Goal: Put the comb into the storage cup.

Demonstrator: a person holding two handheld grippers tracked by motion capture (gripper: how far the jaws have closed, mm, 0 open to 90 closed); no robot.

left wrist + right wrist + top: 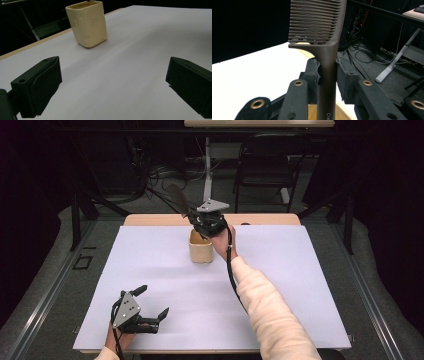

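Comb (322,30): matt dark brown plastic, smooth on the handle clamped between the pads of the right gripper (327,71). Pads (313,72): black rubbery foam, rough and chipped at the edges; brass-coloured rivets in the matt black arms below. Cup (87,23), ahead of the left gripper (112,82) and its fingers: cream, matt, slightly dimpled. Table cover (140,50): smooth matt white sheet over a pale wooden top.

The right gripper (327,72) clamps the handle of a dark brown comb (322,32) between its two black jaws, just below the toothed head. The comb stands upright, its teeth pointing left. Beneath the jaws shows the rim of a cream cup (344,113), with the white table (249,75) to the left.
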